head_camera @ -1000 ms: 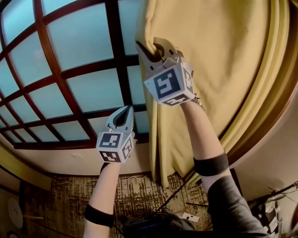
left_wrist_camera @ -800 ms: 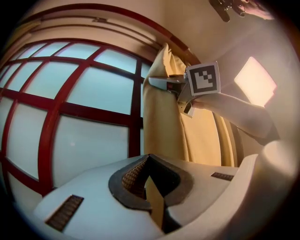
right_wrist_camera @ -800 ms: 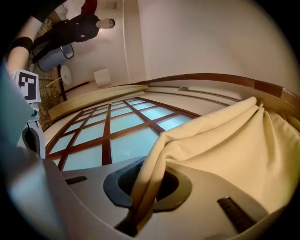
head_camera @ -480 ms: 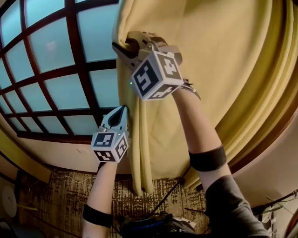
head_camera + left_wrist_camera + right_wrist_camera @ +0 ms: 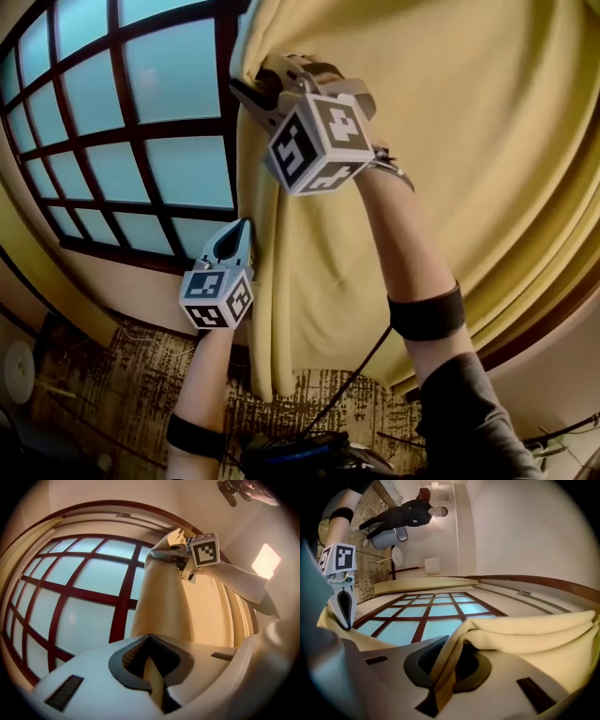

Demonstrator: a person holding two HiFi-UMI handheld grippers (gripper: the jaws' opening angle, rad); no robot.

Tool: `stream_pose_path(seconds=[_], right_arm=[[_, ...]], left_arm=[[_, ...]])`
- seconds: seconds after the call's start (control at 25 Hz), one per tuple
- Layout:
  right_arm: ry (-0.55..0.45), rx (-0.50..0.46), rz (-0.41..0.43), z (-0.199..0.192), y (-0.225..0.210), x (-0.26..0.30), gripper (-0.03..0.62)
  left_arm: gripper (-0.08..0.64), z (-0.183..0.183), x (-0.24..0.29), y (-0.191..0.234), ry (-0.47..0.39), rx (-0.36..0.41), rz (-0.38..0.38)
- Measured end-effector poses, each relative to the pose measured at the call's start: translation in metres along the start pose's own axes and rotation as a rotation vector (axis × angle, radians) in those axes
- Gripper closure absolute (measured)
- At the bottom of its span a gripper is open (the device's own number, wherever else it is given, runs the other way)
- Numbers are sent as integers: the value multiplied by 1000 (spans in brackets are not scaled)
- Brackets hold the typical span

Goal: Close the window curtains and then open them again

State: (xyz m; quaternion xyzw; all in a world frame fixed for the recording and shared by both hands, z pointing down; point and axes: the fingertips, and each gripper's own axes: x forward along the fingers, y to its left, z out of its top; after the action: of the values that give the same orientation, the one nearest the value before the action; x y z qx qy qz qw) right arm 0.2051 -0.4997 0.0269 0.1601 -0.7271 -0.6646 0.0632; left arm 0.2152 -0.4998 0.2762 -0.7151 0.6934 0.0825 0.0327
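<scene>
A yellow curtain [image 5: 450,141] hangs over the right part of a window [image 5: 178,94] with dark red bars. My right gripper [image 5: 246,92] is up high, shut on the curtain's leading edge. In the right gripper view the cloth [image 5: 525,630] folds down between the jaws of the right gripper [image 5: 445,651]. My left gripper [image 5: 242,228] is lower, shut, its tip right at the curtain's edge; I see no cloth clearly held in it. In the left gripper view the left gripper [image 5: 149,641] points at the curtain [image 5: 164,602], with the right gripper [image 5: 171,550] above it.
Below lies patterned carpet [image 5: 141,412] with a dark cable [image 5: 347,394] trailing across it. The sill and wall [image 5: 131,291] run under the window. A person in dark clothes [image 5: 408,510] stands far back in the room. A lit wall lamp [image 5: 265,560] glows to the right.
My right gripper has drawn the curtain's edge to the left, so more panes are covered. The left gripper moved along with it and now sits at the curtain's edge.
</scene>
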Motion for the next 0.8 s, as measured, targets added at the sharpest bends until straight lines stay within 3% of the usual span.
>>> stream_pose_path(seconds=[0.16, 0.36, 0.52, 0.8], right_arm=[[-44, -40, 80, 36, 33, 42, 557], [-111, -56, 75, 91, 36, 96, 557], [-122, -123, 134, 132, 59, 141, 558], [-144, -98, 117, 169, 54, 187, 557]], left_arm=[[560, -4, -16, 32, 5, -17, 43], [560, -3, -43, 91, 0, -35, 110], [560, 6, -67, 142, -12, -69, 164], [560, 25, -90, 196, -9, -54, 175]])
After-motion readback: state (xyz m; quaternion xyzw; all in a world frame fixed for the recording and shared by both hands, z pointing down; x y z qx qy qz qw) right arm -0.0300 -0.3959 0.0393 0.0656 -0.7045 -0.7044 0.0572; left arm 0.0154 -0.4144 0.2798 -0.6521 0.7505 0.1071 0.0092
